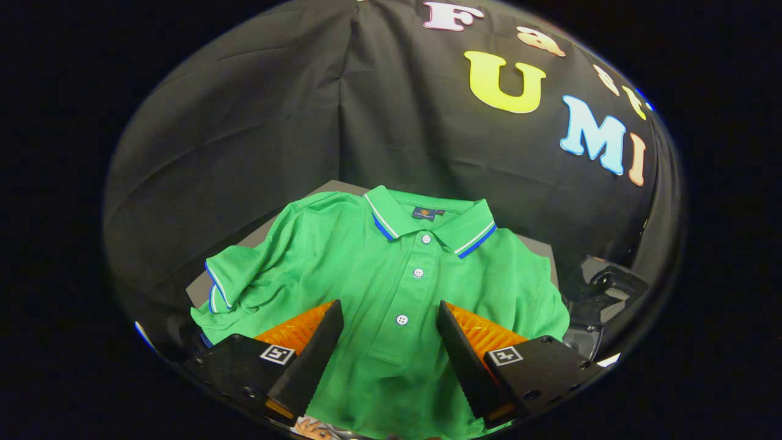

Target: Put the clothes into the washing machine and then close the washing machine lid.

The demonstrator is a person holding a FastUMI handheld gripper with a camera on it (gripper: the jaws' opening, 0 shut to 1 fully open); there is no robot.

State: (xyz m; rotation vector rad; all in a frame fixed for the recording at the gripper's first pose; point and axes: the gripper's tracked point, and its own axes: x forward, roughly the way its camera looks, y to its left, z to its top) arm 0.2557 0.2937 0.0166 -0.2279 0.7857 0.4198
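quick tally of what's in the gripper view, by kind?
Green polo shirt: 1, under the open gripper, fingers either side of its placket
White buttons: 3
Grey surface: 1
Dark object: 1
Total: 6

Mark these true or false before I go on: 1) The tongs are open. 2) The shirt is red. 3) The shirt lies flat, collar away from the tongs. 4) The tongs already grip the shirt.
1) True: the tongs stand apart, one finger either side of the button placket.
2) False: the polo shirt is green, with white and blue collar trim.
3) True: it is spread on a grey board, collar beyond the fingers.
4) False: the fingers are spread, not pressing on the fabric.
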